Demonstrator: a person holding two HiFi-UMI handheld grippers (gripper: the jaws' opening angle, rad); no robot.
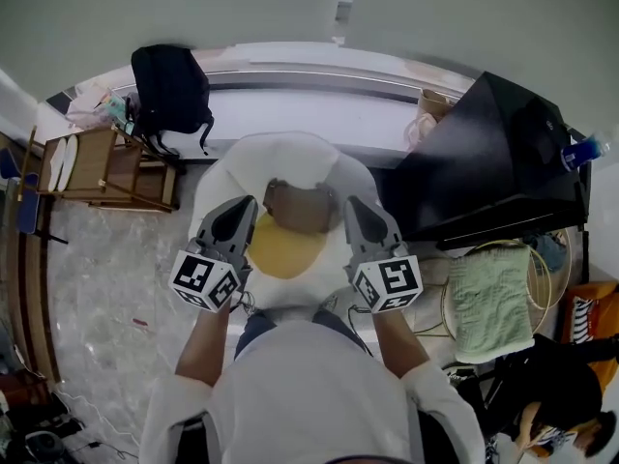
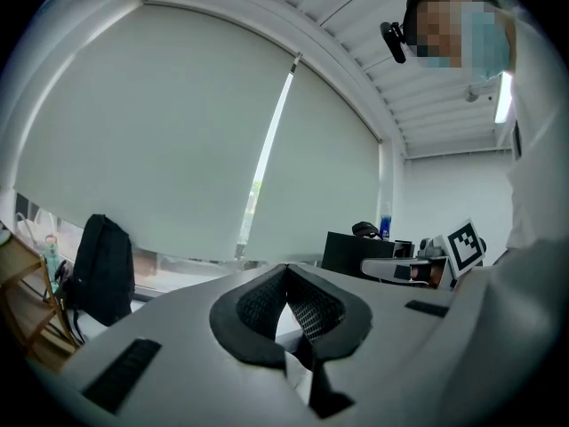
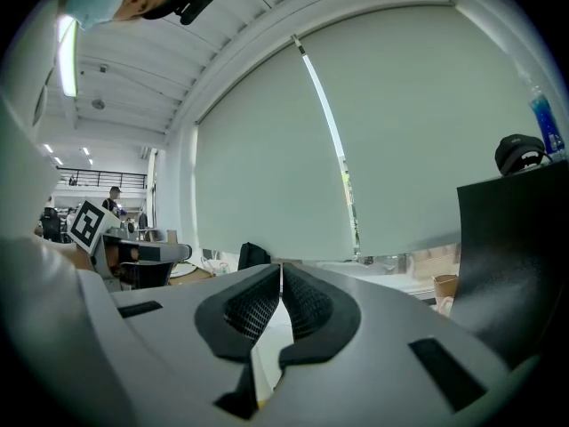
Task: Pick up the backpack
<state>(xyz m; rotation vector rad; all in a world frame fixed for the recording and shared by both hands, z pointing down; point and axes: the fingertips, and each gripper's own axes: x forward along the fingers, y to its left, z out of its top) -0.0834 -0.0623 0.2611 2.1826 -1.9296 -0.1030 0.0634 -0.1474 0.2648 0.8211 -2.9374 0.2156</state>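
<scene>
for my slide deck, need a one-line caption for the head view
Left gripper and right gripper, both shut and empty, point toward the window, where the black backpack stands untouched.

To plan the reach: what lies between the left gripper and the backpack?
In the head view, the edge of a white rounded thing below the left gripper, then bare marble floor up to the backpack.

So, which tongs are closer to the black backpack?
The left tongs: the backpack stands ahead on their side, beside the wooden chair; the right tongs are farther from it.
</scene>
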